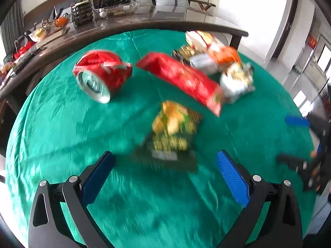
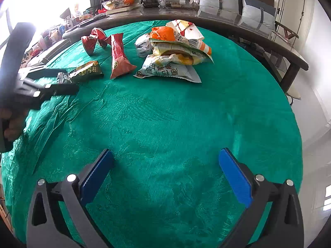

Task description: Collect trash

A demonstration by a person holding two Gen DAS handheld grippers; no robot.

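Both grippers gape wide over the green cloth (image 2: 165, 113): left gripper (image 1: 165, 165) just short of the green snack packet (image 1: 175, 128), crushed red can (image 1: 99, 76) and red wrapper (image 1: 186, 78) beyond; right gripper (image 2: 165, 161) well short of the wrapper heap (image 2: 175, 49).

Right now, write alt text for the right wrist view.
An open tool hovers over a green tablecloth, holding nothing. Beyond it lie a heap of snack bags, a red bag, a crushed can and a green packet at the other tool.

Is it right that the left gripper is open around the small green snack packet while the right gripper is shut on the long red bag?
Not quite. The right gripper is open over bare green cloth, holding nothing; the right wrist view shows the long red bag lying far from it. The left gripper is indeed open around the small green snack packet.
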